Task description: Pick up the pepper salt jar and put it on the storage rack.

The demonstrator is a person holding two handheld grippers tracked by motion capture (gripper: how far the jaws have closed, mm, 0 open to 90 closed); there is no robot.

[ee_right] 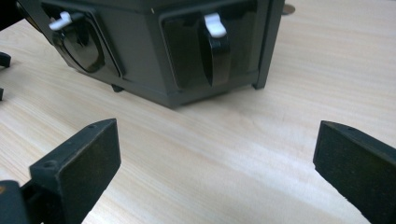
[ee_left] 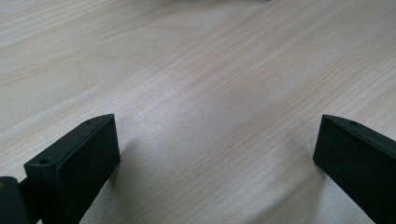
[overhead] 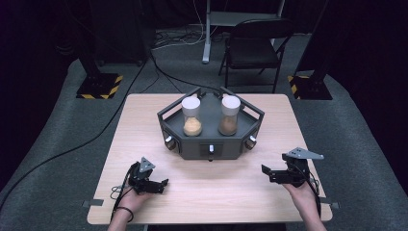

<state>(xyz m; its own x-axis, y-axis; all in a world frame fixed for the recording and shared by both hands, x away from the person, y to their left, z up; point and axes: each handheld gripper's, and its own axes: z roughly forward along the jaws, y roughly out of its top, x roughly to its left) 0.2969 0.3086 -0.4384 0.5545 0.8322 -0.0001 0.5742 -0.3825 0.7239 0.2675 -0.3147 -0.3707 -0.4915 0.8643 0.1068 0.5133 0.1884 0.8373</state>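
Note:
A dark grey many-sided stand sits at the middle of the wooden table. Two clear jars with white lids stand on it: the left jar holds yellow-orange powder, the right jar brownish powder. Round knobs with white markers line the stand's front faces. My left gripper rests low near the table's front left, open, over bare wood. My right gripper is at the front right, open, its jaws pointing toward the stand with nothing between them.
A black folding chair and a table leg stand behind the table. Two black posts on yellow-striped bases flank it on the grey carpet. Cables run across the floor at the left.

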